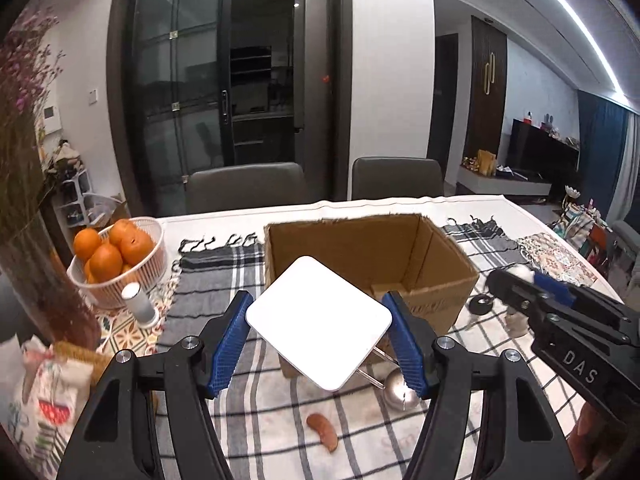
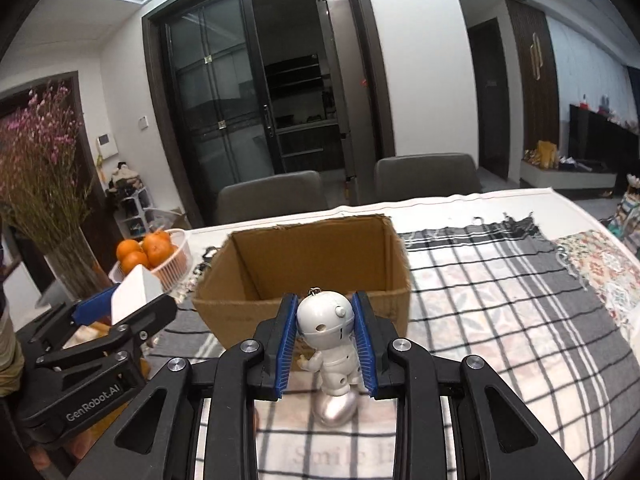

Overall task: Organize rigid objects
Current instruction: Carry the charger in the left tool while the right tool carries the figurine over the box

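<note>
My left gripper point(image 1: 317, 298) is shut on a flat white square block with rounded corners point(image 1: 320, 322), held tilted above the cloth in front of an open cardboard box point(image 1: 440, 280). The right wrist view shows that same block point(image 2: 136, 284) and the left gripper point(image 2: 134, 298) at its left edge. My right gripper point(image 2: 325, 300) is shut on a small white robot figurine point(image 2: 326, 324) with a key ring on its head, held just short of the box point(image 2: 304, 256). From the left wrist view, the right gripper point(image 1: 518, 276) shows at the right.
On the plaid cloth point(image 1: 280, 420) lie a silver rounded piece point(image 1: 400, 394), an orange-brown curved bit point(image 1: 323, 436) and a black disc point(image 1: 480, 305). At the left stand a basket of oranges point(image 1: 116, 252), a white cylinder point(image 1: 138, 306) and a vase of dried flowers point(image 1: 36, 272). Two chairs stand behind the table.
</note>
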Demonstrator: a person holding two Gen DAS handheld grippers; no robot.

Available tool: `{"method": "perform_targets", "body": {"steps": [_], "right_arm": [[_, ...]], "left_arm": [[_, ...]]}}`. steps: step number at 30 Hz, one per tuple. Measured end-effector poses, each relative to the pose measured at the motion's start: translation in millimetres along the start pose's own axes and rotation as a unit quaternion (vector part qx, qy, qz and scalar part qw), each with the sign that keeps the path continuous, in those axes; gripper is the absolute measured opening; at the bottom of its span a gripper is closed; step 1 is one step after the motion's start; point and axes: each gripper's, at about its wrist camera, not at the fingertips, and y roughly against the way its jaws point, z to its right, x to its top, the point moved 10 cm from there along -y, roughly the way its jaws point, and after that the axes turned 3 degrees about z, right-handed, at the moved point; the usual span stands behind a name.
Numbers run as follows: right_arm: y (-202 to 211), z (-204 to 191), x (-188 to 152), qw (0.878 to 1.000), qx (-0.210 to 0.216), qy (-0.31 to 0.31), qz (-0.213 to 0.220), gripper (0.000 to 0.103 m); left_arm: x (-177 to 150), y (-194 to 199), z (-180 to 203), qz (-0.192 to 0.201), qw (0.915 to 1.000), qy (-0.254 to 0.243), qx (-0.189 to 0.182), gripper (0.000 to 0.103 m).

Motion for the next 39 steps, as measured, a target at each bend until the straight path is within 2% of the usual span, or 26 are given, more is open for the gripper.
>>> {"method": "perform_targets", "body": {"steps": [3, 10, 22, 30, 39], "right_arm": [[-9.9, -2.1, 11.6, 1.000, 0.011, -0.003, -0.006, 0.029], [-35.8, -3.3, 35.5, 0.999, 0.026, 0.000, -0.027, 0.029], [-77.8, 7.1, 66.0, 0.997, 0.014, 0.039, -0.065, 0.029], [-108.3, 13.7, 69.3, 0.992, 0.014, 0.055, -0.111, 0.029], [-137.0, 25.4, 49.4, 0.981, 0.011, 0.073, -0.181, 0.029]], "left_arm": [[13.9, -3.6, 2.1, -0.001, 0.9999, 0.001, -0.014, 0.066], [37.5, -24.2, 4.0, -0.020, 0.9996, -0.004, -0.018, 0.066], [53.8, -72.2, 7.5, -0.073, 0.9968, -0.018, -0.027, 0.066], [42.5, -111.3, 7.0, -0.144, 0.9892, -0.018, -0.020, 0.066], [19.8, -137.3, 8.2, -0.208, 0.9776, -0.027, -0.012, 0.066]]}}
